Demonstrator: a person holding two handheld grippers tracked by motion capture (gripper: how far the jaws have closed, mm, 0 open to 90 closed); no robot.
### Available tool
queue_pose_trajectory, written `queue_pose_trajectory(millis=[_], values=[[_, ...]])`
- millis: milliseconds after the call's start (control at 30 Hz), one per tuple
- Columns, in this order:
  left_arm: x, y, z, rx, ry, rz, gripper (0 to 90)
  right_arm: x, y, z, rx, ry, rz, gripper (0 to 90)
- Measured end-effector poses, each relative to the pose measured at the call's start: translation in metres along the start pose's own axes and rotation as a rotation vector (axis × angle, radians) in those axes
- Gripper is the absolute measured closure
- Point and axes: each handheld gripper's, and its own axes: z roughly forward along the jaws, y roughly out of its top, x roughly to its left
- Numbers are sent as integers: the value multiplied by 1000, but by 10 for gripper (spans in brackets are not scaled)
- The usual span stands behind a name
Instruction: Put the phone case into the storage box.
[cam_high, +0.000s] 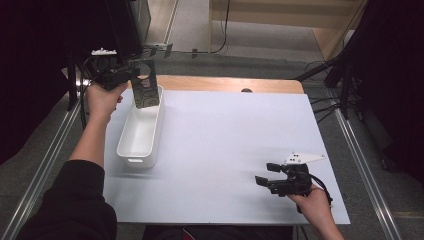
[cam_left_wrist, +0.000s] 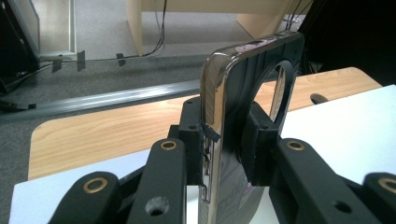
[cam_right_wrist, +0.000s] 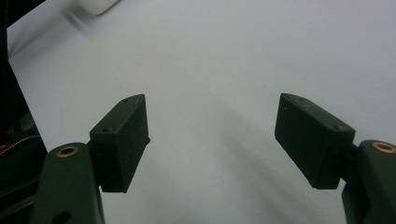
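My left tool (cam_high: 131, 73) is clamped on a phone case (cam_high: 146, 85), a dark one with a big round cut-out near its top and a pale pattern on the back. In the high view the case hangs upright in the air above the far end of the white bin (cam_high: 141, 131), its lower edge just over the bin's far rim; I cannot tell whether it touches the rim. The bin is a long plastic tray that sits on the left part of the desk (cam_high: 225, 150), on the white sheet that covers most of the wooden top.

In the left gripper view the two black pads (cam_left_wrist: 259, 144) press the case (cam_left_wrist: 243, 107) from both sides, low on its body, so the shiny rounded edge and the round hole stand up above the jaws. Behind it I see the bare wooden strip of the desk (cam_left_wrist: 107, 135) and the grey floor.

My right tool (cam_high: 265, 175) rests low at the near right corner of the desk, well apart from the bin, with my right hand (cam_high: 312, 197) around it. Its jaws stand wide apart in the right gripper view (cam_right_wrist: 212, 135), with nothing between them but the white sheet.
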Motion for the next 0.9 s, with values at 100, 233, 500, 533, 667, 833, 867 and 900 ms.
queue_pose_trajectory(millis=[100, 233, 500, 533, 667, 833, 867, 900], values=[[0, -2, 2, -3, 13, 8, 726, 0, 0, 0, 0, 0, 0, 252], [3, -4, 5, -5, 4, 13, 726, -1, 0, 0, 1, 0, 2, 252], [11, -10, 9, -13, -19, -16, 726, -1, 0, 1, 6, 0, 4, 252], [12, -11, 10, -7, -17, -14, 726, -1, 0, 1, 6, -1, 4, 252], [12, -13, 15, 7, -14, -8, 726, -1, 0, 1, 4, -1, 4, 252], [13, -16, 18, 2, -22, 3, 725, -2, 0, 1, 4, -2, 3, 252], [13, -16, 18, 0, -22, -2, 725, -2, 0, 0, 3, -2, 3, 252], [14, -17, 19, -3, -25, -6, 726, -2, 0, 0, 3, -2, 3, 252]])
